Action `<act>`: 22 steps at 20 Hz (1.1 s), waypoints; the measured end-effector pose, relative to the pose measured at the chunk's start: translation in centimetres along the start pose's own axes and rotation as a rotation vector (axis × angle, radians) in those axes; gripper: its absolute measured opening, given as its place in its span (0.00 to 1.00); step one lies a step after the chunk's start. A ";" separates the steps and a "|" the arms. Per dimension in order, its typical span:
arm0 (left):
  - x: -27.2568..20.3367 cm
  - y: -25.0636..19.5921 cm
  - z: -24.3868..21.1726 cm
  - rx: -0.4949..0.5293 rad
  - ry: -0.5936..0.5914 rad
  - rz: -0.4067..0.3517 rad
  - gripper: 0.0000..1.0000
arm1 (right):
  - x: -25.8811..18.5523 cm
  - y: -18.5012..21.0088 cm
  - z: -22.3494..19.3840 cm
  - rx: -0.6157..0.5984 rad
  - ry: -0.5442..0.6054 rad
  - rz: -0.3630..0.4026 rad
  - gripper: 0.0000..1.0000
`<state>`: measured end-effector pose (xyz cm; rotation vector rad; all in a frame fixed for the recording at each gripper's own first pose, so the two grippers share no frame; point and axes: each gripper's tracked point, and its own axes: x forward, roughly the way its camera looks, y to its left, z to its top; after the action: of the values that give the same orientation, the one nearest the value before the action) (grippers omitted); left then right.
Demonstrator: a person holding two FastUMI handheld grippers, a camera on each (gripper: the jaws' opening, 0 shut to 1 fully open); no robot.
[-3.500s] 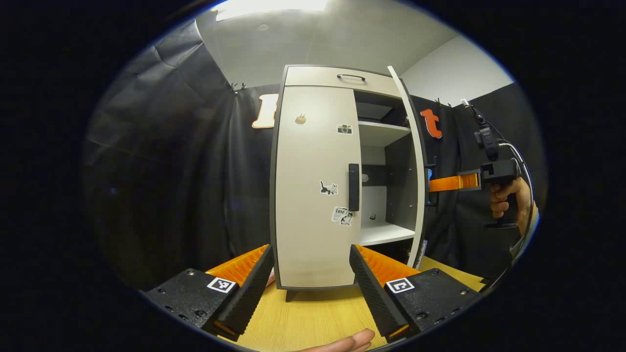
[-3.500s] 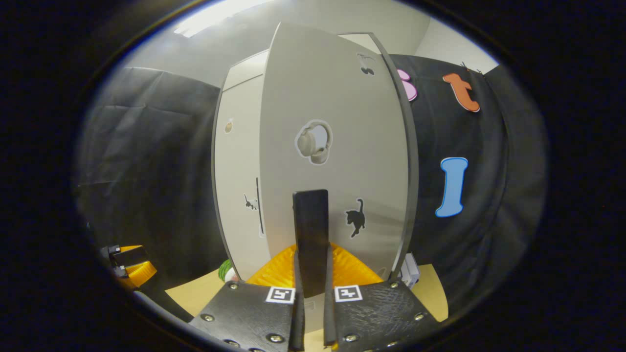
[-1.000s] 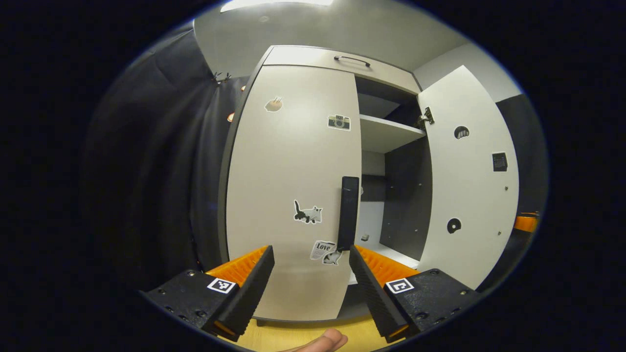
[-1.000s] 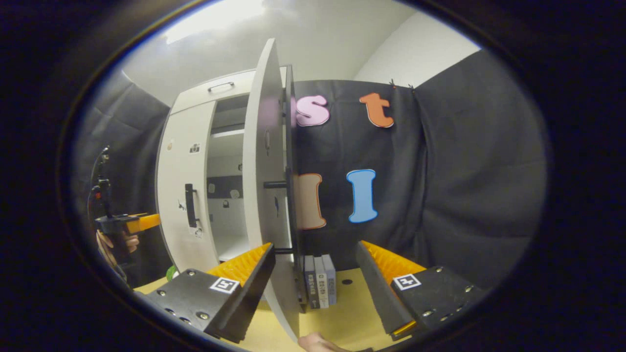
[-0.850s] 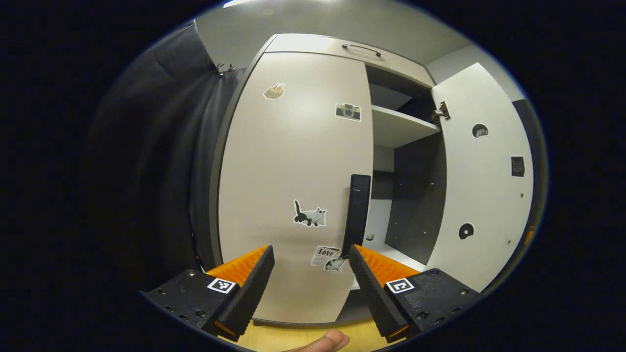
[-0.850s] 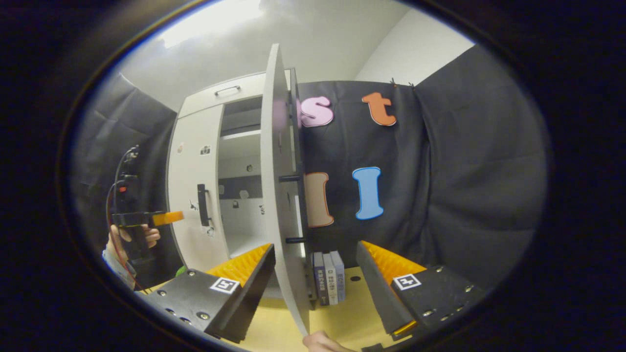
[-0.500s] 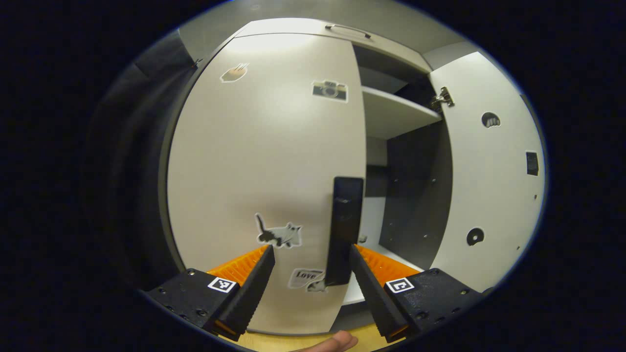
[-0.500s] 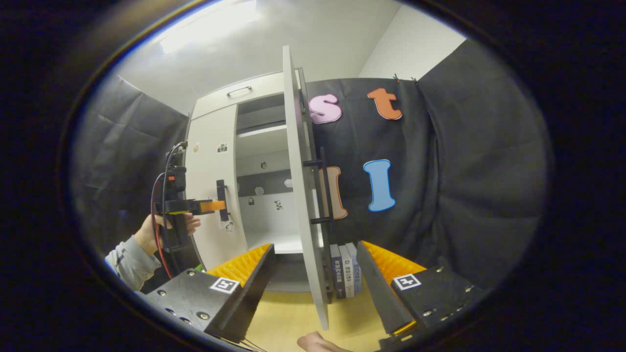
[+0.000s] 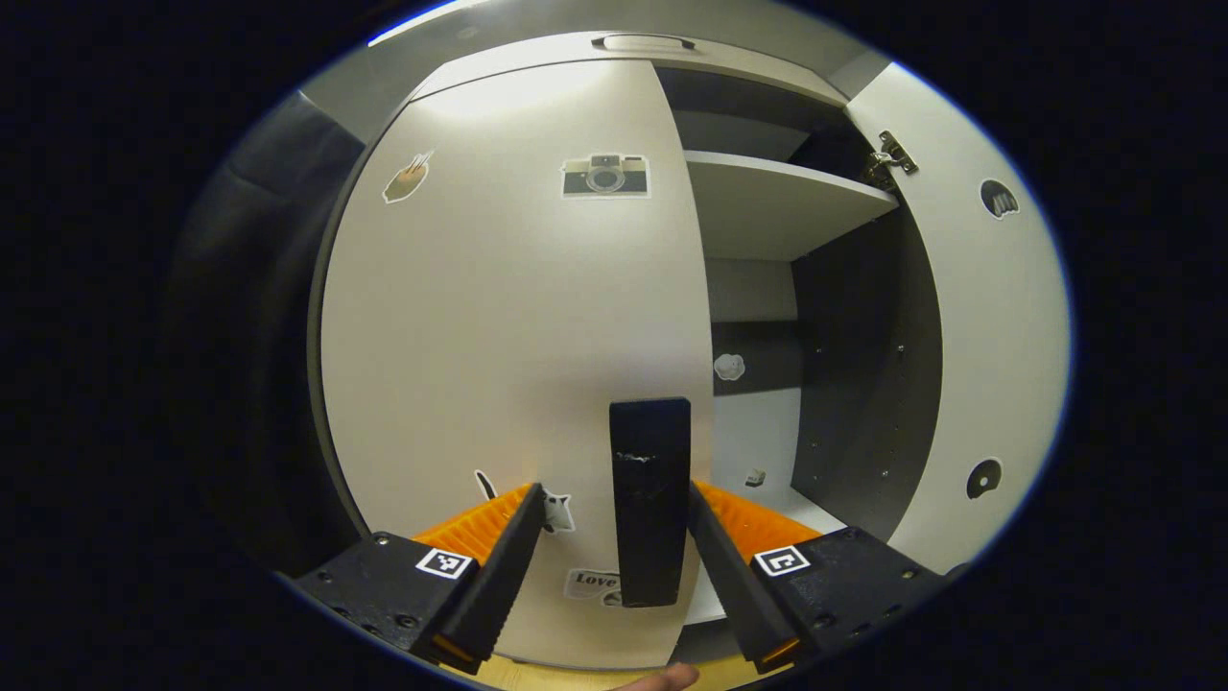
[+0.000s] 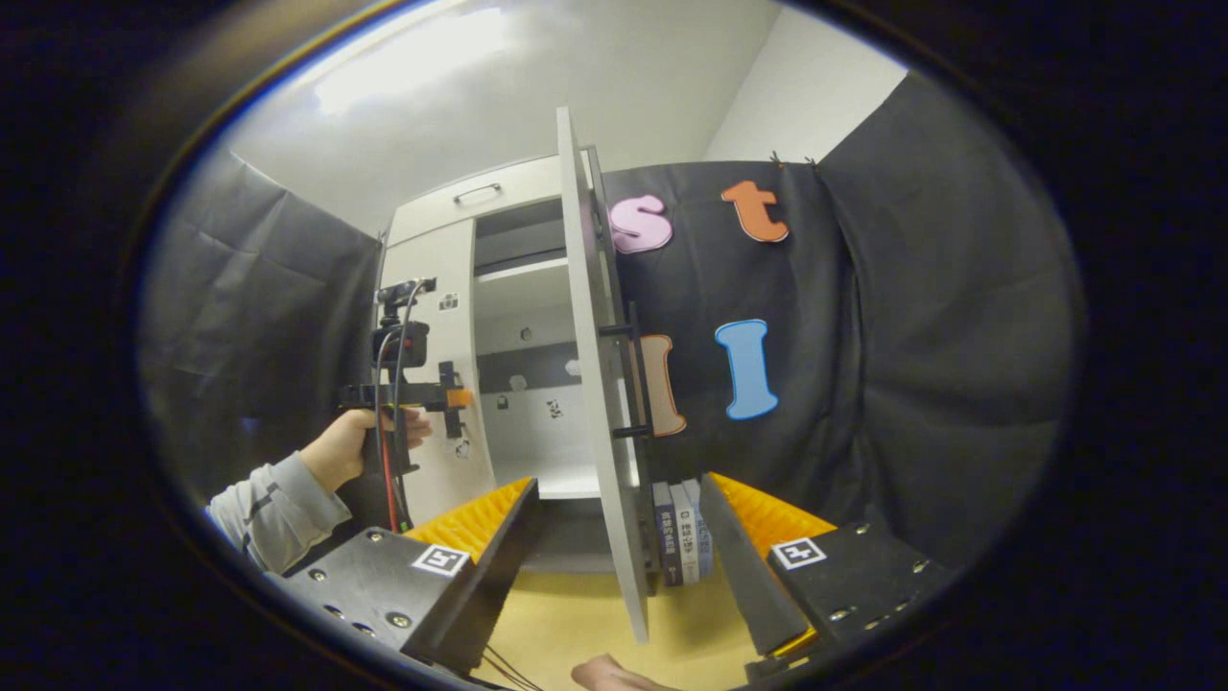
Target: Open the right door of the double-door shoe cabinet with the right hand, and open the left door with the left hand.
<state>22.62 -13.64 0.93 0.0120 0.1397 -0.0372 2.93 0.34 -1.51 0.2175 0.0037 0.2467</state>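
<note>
The left gripper (image 9: 614,537) is standing spread around the left door's handle (image 9: 650,499), at 6 o'clock, ready for pinching; the right gripper (image 10: 614,547) is spread too, beside the open right door (image 10: 600,403).

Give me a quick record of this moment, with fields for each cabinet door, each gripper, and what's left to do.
right door: swung wide open, shelves exposed
left door: shut
left door handle: black bar, between the open fingers, not gripped
left gripper: open, at the handle
right gripper: open, straddling the right door's edge, not gripping
remaining: close on the handle, pull left door open
</note>
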 end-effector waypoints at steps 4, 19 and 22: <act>0.1 -0.8 -0.2 0.009 0.023 0.000 0.67 | -0.7 0.6 1.0 0.009 -0.029 0.014 0.94; -3.4 -1.2 -0.5 0.015 0.045 -0.086 0.23 | 0.6 4.9 0.0 -0.035 0.023 0.033 0.98; -5.2 -0.6 -0.5 0.010 0.046 -0.121 0.24 | 0.5 6.0 -0.4 -0.050 0.031 0.034 0.98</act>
<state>17.40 -14.05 1.11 0.0140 0.1856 -0.1580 1.90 6.27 -0.63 0.1637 0.0250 0.2837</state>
